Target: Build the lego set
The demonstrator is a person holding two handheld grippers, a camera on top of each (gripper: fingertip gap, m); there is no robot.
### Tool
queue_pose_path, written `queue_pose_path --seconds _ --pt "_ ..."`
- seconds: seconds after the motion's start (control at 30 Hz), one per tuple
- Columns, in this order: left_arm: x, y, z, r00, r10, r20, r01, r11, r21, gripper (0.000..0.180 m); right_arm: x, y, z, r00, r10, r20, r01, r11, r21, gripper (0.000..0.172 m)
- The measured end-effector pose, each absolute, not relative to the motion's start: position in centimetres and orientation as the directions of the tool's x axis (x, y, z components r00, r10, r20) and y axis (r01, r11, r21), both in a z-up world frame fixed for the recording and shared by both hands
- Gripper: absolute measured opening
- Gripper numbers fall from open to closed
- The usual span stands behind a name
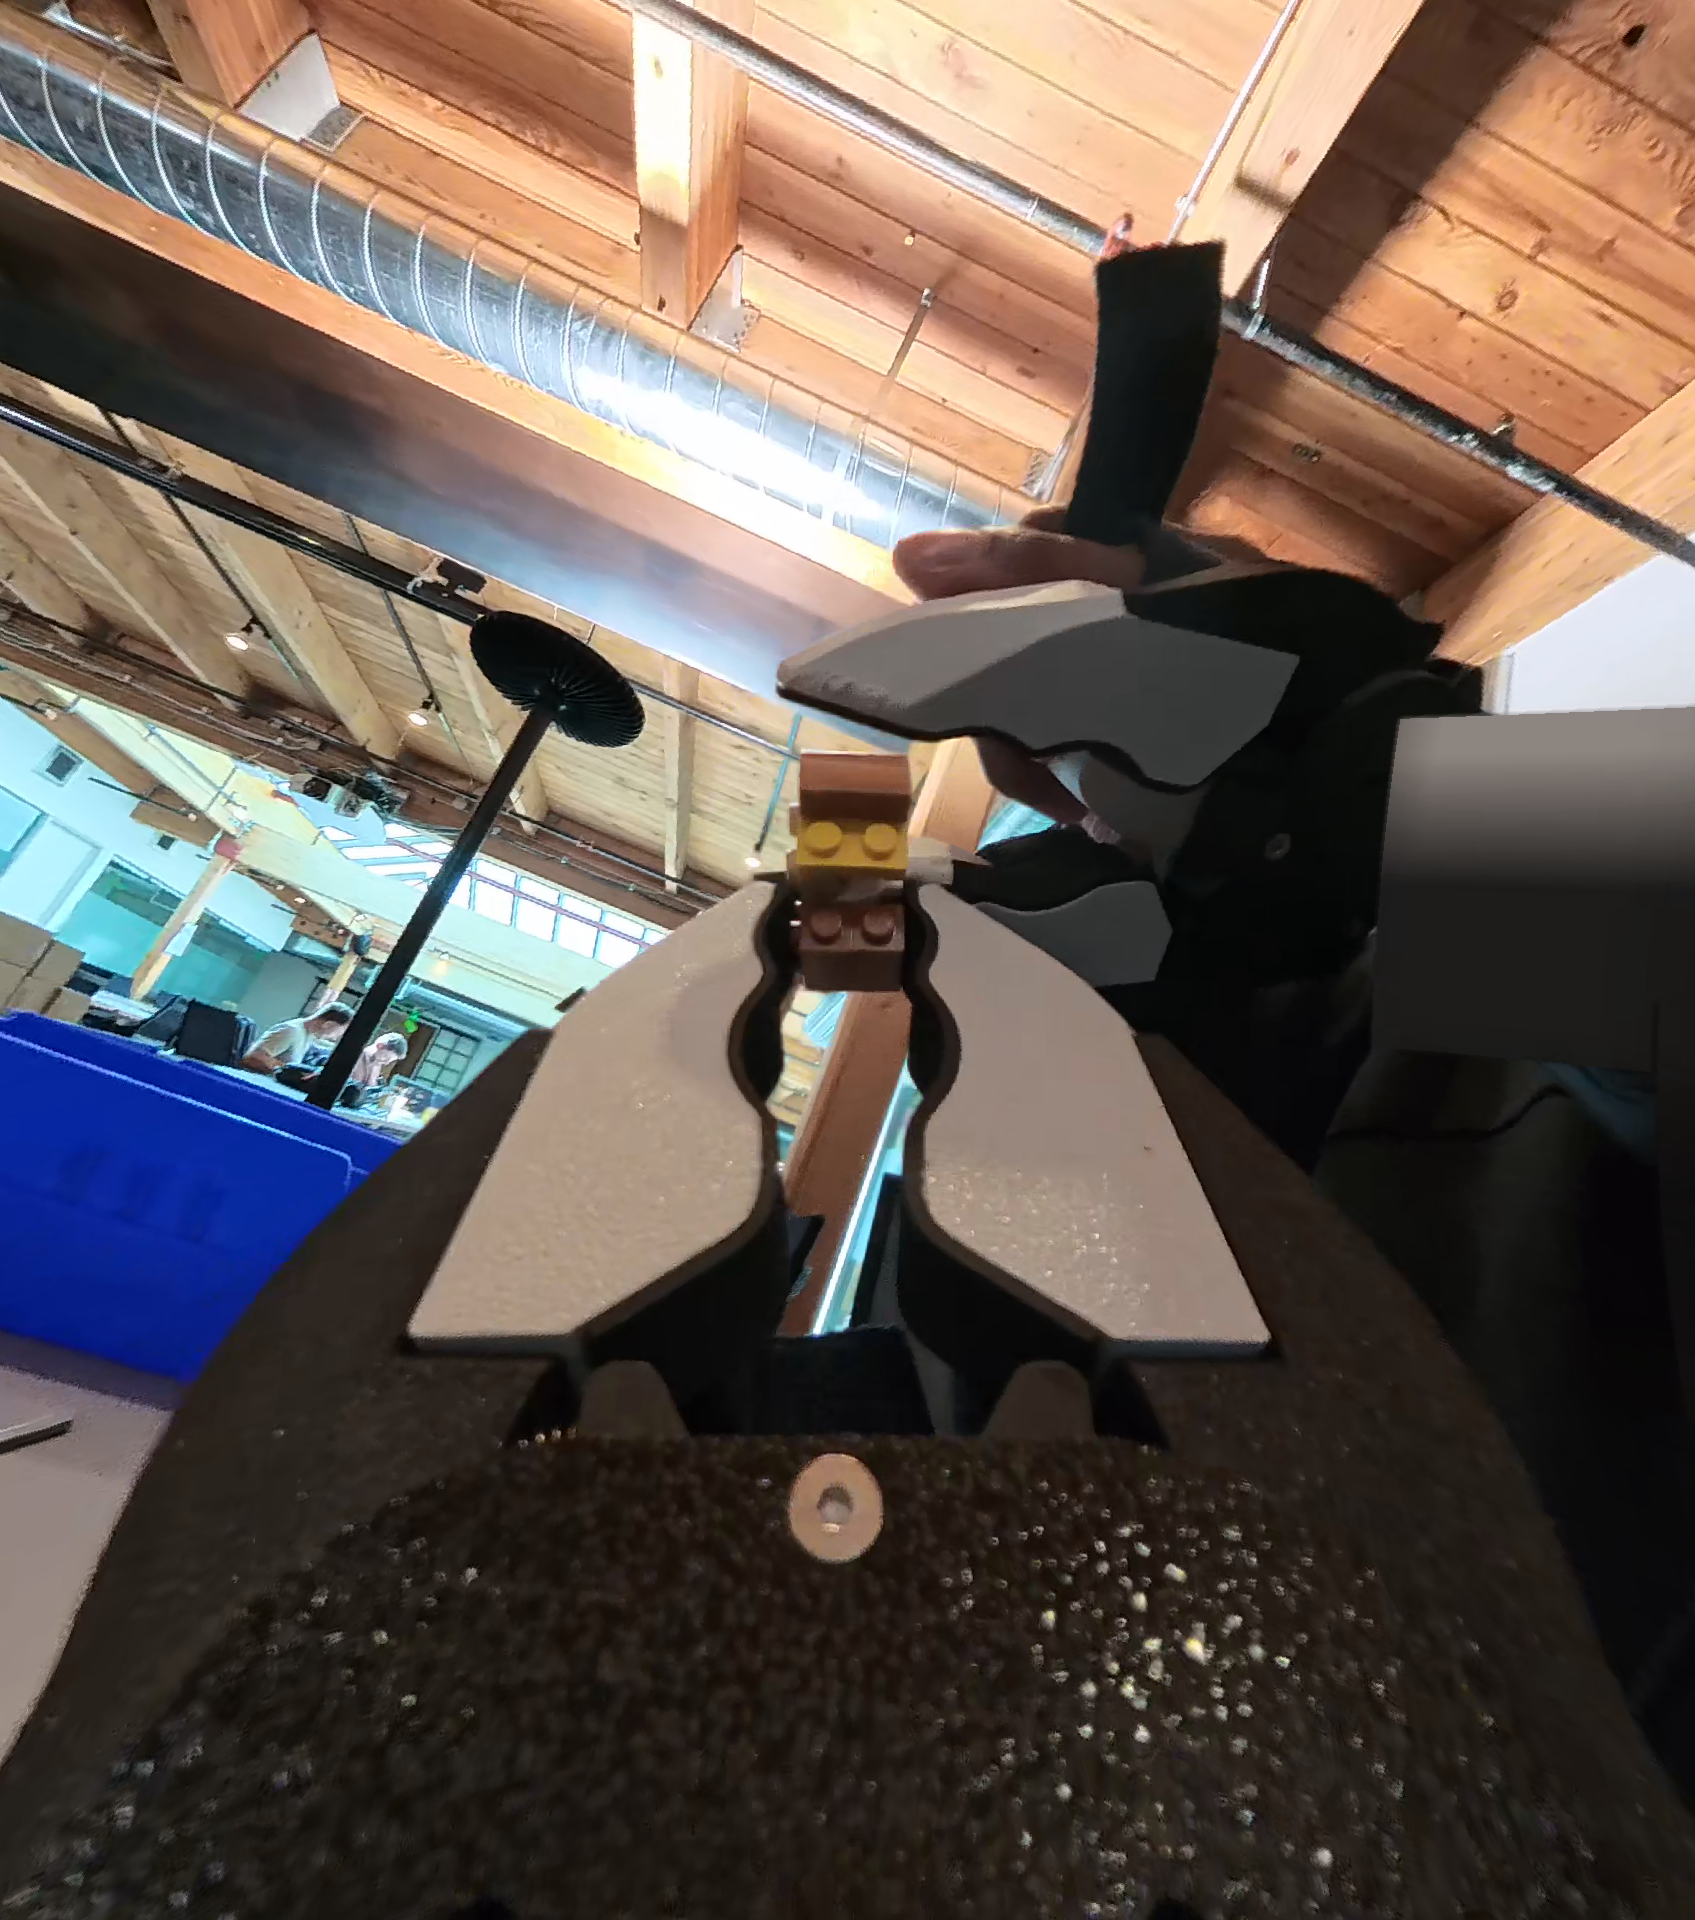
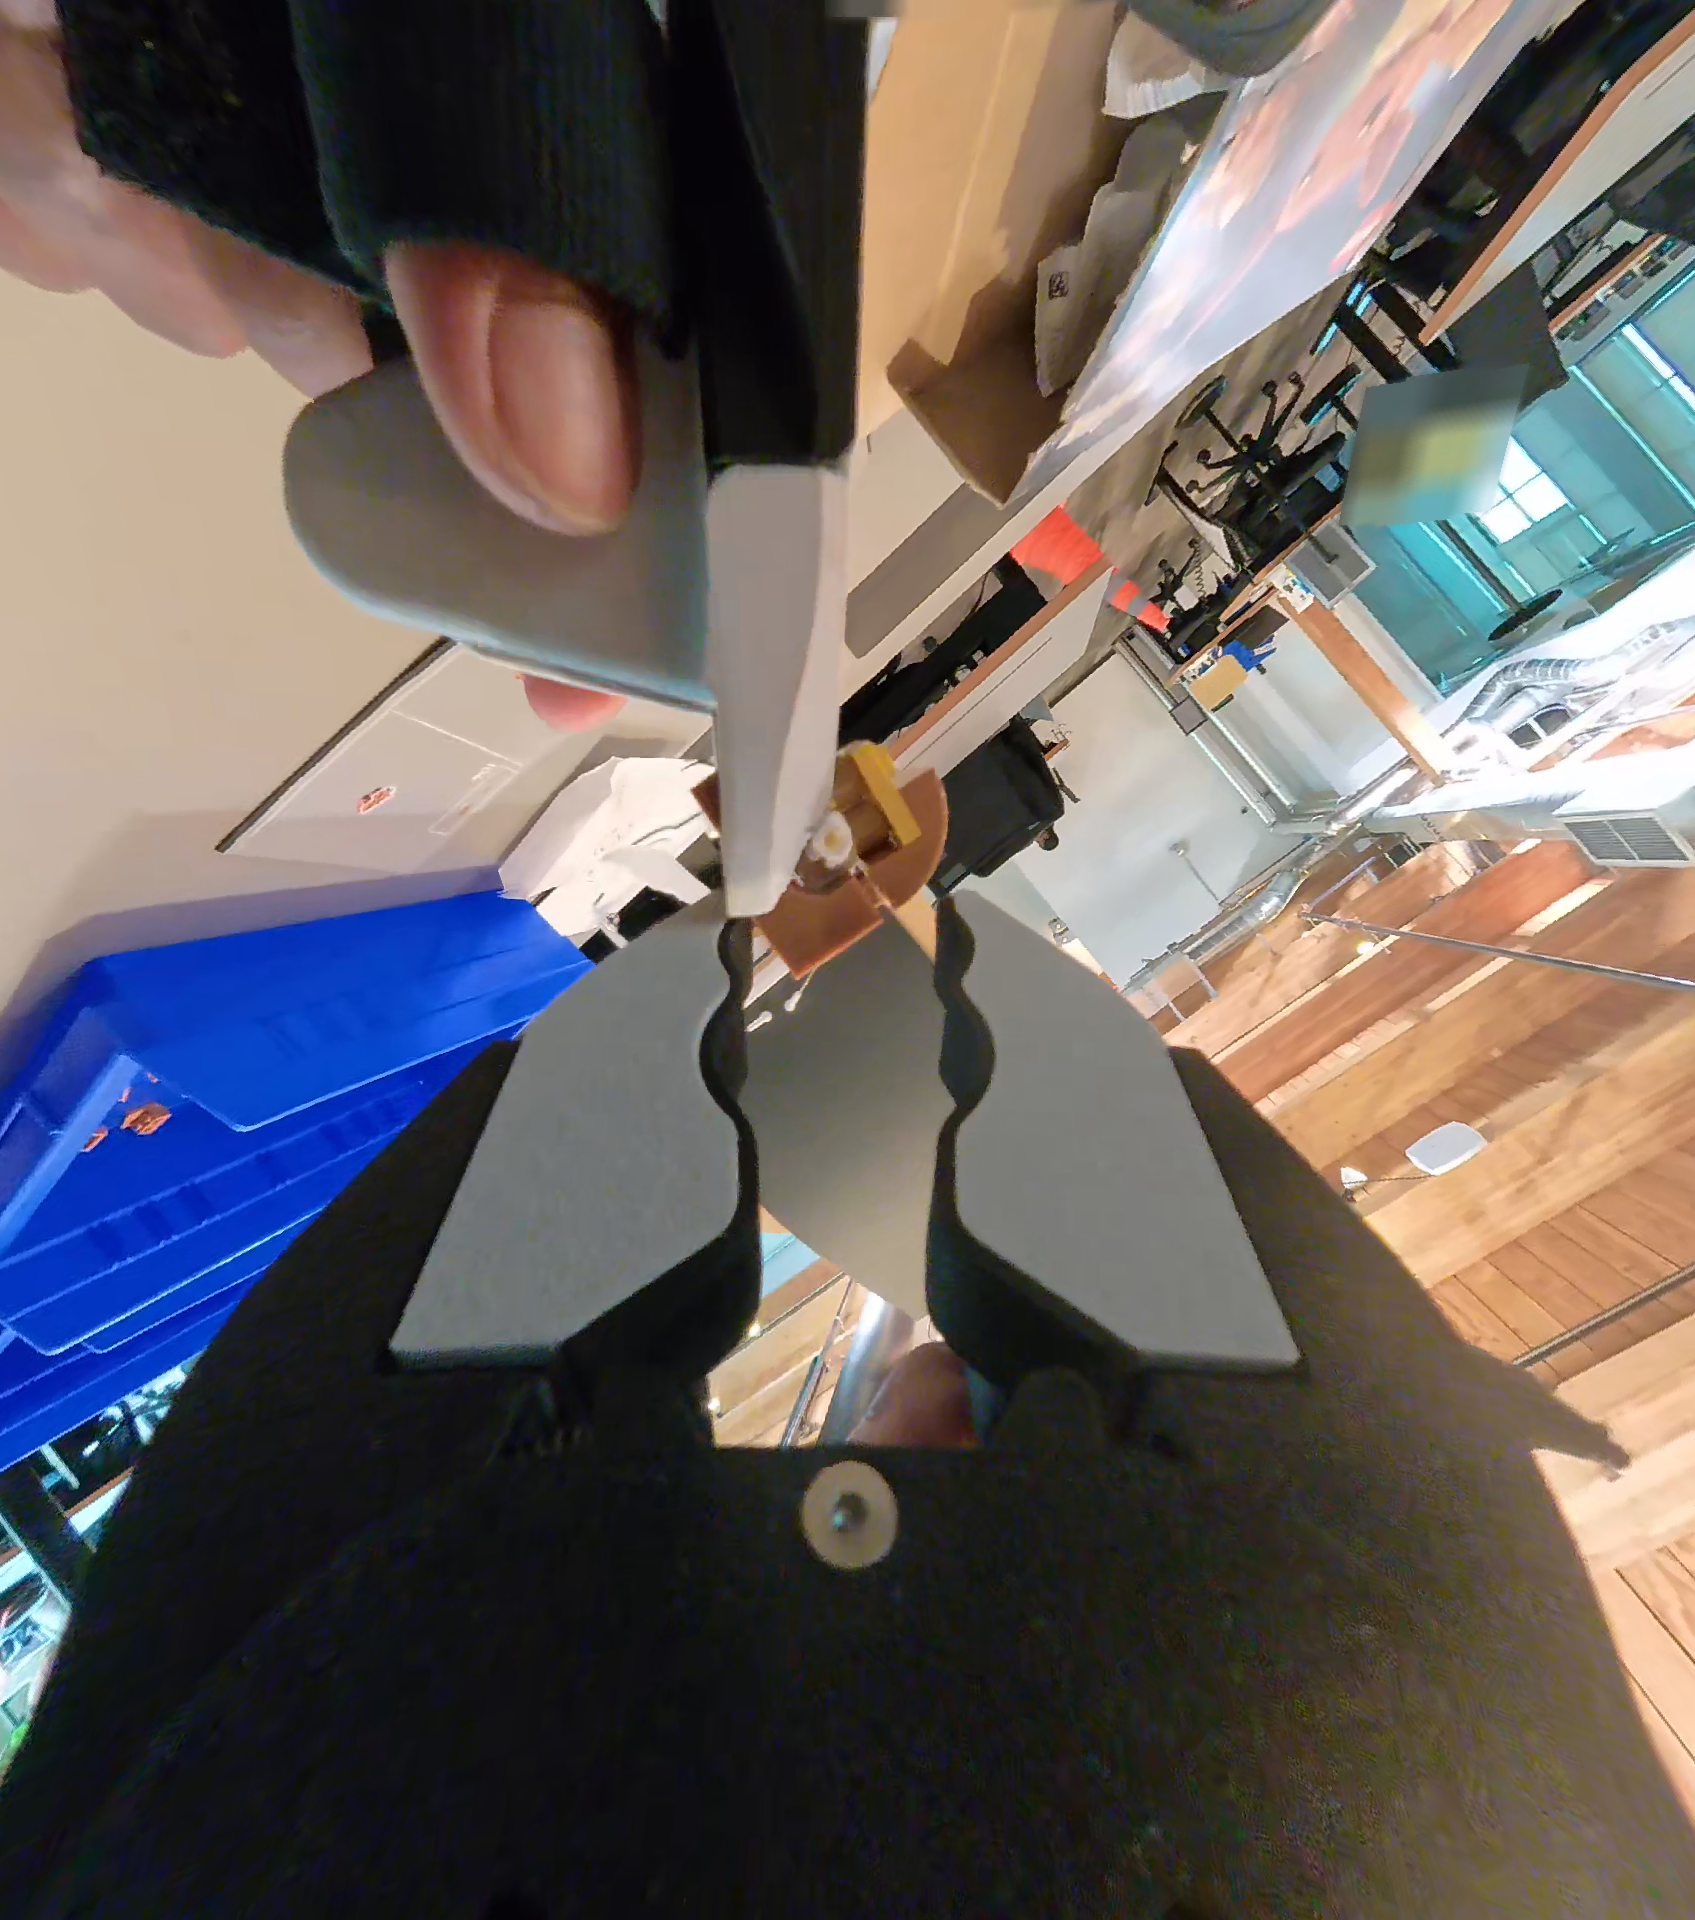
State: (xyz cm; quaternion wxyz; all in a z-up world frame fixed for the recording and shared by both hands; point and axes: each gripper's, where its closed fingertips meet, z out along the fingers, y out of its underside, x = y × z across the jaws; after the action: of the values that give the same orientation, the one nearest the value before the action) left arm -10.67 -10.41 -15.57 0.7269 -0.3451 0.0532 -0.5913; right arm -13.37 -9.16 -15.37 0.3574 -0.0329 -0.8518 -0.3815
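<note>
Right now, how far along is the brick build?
Done: brown and yellow bricks already stacked into a small brick assembly. In hand: left claw shut on its lower brown brick; right claw open beside it. What is left cannot be told.

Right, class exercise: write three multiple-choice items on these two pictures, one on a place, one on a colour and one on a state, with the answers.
1. In the left wrist view, the blue bin lies:
A) left of the left gripper
B) right of it
C) straight above it

2. The brick just above the lower brown brick is:
A) red
B) yellow
C) green

3. The left gripper is:
A) wide open and empty
B) shut on the lower brown brick
C) out of view

Answers:
1. A: the bin fills the left edge.
2. B: the yellow brick sits mid-stack.
3. B: both fingertips press the brick's sides.
</note>
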Motion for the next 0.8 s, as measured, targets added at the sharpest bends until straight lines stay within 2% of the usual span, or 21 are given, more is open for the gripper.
queue_pose_path --seconds 0.37,0.5,0.57,0.63,0.8 --pt "-11.2 -11.4 -15.0 0.221 -0.927 0.303 0.854 0.034 -0.519 0.018 -13.2 -9.2 -14.9 -0.737 -0.197 0.647 0.325 0.736 0.594 0.034" --pt "-11.3 -11.6 -15.0 0.194 -0.933 0.303 0.858 0.011 -0.514 0.018 -11.8 -8.2 -14.5 -0.732 -0.087 0.675 0.351 0.802 0.484 0.039" --pt "-11.1 -11.7 -15.0 0.170 -0.938 0.304 0.857 -0.012 -0.515 0.018 -10.5 -7.8 -14.6 -0.729 -0.003 0.685 0.354 0.855 0.380 0.040" --pt "-10.9 -11.7 -15.0 0.143 -0.941 0.307 0.860 -0.036 -0.509 0.018 -9.3 -7.7 -14.9 -0.717 0.112 0.688 0.359 0.905 0.227 0.042" --pt "-10.0 -12.0 -14.9 0.058 -0.953 0.298 0.859 -0.105 -0.502 0.018 -9.8 -10.1 -14.6 -0.599 0.405 0.691 0.222 0.913 -0.343 0.046"
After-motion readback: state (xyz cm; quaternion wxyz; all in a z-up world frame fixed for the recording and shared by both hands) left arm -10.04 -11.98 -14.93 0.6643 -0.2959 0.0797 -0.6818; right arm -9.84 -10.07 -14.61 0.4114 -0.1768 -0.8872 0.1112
